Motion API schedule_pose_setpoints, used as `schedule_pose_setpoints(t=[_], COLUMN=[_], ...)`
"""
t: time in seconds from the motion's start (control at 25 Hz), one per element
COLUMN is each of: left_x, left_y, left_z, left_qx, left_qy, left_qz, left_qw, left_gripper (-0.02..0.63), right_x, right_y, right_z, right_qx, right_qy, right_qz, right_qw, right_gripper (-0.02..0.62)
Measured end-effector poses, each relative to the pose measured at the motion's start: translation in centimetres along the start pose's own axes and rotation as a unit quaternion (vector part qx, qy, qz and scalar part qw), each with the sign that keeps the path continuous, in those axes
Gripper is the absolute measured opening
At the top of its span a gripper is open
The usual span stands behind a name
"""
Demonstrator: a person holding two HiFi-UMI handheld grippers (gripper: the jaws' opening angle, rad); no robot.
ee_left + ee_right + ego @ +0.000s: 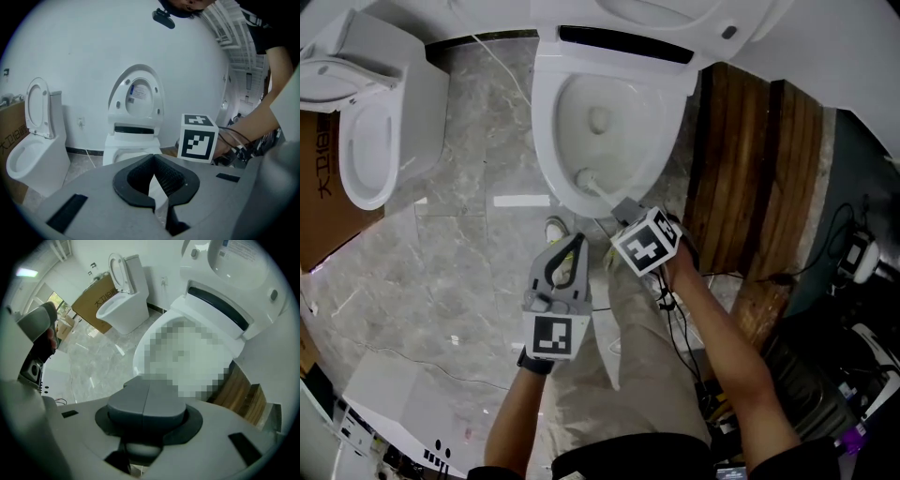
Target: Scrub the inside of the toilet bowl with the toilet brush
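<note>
A white toilet [546, 112] stands with its lid up at the top middle of the head view. A white-handled toilet brush [598, 189] slants into the bowl, its head low against the near inner wall. My right gripper [623, 210] hovers over the near rim, shut on the brush handle. In the right gripper view its jaws [146, 391] are pressed together above the rim [138, 357], and a mosaic patch hides the bowl's inside. My left gripper [575, 242] hangs just short of the bowl, shut and empty; its jaws [153, 159] meet at the tips.
A second white toilet [366, 122] stands to the left, beside a cardboard box [319, 187]. Dark wooden planks [750, 178] lie right of the bowl, with cables and gear [853, 253] beyond. The floor is grey marble tile [459, 253]. The person's legs [628, 375] are below.
</note>
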State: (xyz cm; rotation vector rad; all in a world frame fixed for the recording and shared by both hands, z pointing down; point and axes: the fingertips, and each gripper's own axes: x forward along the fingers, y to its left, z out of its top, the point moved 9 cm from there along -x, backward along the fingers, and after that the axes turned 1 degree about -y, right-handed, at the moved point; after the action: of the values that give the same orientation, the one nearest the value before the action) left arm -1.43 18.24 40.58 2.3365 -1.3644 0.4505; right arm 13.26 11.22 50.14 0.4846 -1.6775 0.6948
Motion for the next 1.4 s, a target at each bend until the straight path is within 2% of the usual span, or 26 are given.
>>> schedule_pose_setpoints(t=[0.16, 0.28, 0.36, 0.44, 0.52, 0.6, 0.76, 0.88, 1.0, 1.08, 1.28, 1.4], left_x=[-0.9, -2.6, -2.6, -1.7, -0.7, 0.2, 1.3, 2.5, 3.4, 4.1, 5.4, 5.8], left_y=[0.4, 1.1, 2.8, 4.8, 5.7, 6.0, 5.8, 5.3, 4.8, 4.6, 4.0, 3.5], left_z=[1.8, 3.2, 2.9, 1.4, -0.1, -0.9, -1.7, -1.0, -0.2, 0.1, 0.8, 0.8], left_qx=[0.018, 0.033, 0.021, -0.011, -0.058, -0.081, -0.073, -0.085, -0.099, -0.097, -0.111, -0.112], left_qy=[-0.006, 0.000, -0.004, -0.001, 0.005, 0.010, 0.021, 0.014, 0.008, 0.011, 0.003, 0.004], left_qz=[-0.025, -0.056, -0.053, -0.026, -0.003, 0.001, 0.010, 0.027, 0.039, 0.047, 0.070, 0.073], left_qw=[0.9995, 0.9979, 0.9984, 0.9996, 0.9983, 0.9966, 0.9971, 0.9959, 0.9943, 0.9941, 0.9913, 0.9910], left_gripper=[0.018, 0.018, 0.018, 0.018, 0.018, 0.018, 0.018, 0.018, 0.018, 0.018, 0.018, 0.018], right_x=[-0.1, -0.9, -0.9, 0.0, 1.3, 2.7, 5.0, 5.7, 6.1, 6.5, 7.8, 8.2], right_y=[-0.8, -0.3, -0.6, -1.2, -1.7, -2.5, -4.6, -6.7, -7.8, -8.0, -8.8, -9.8], right_z=[-0.4, -1.1, -0.2, 0.7, 1.0, 1.2, 2.9, 4.3, 5.6, 6.7, 8.5, 9.1], right_qx=[0.018, -0.022, -0.061, -0.122, -0.195, -0.262, -0.390, -0.462, -0.493, -0.503, -0.522, -0.522], right_qy=[-0.031, -0.033, -0.040, -0.045, -0.049, -0.055, -0.049, -0.032, -0.022, -0.038, -0.058, -0.065], right_qz=[-0.010, -0.039, -0.077, -0.134, -0.187, -0.215, -0.197, -0.165, -0.118, -0.100, -0.106, -0.121], right_qw=[0.999, 0.998, 0.994, 0.982, 0.962, 0.939, 0.898, 0.871, 0.862, 0.858, 0.844, 0.842], right_gripper=[0.158, 0.156, 0.156, 0.156, 0.156, 0.156, 0.156, 0.156, 0.156, 0.156, 0.156, 0.156])
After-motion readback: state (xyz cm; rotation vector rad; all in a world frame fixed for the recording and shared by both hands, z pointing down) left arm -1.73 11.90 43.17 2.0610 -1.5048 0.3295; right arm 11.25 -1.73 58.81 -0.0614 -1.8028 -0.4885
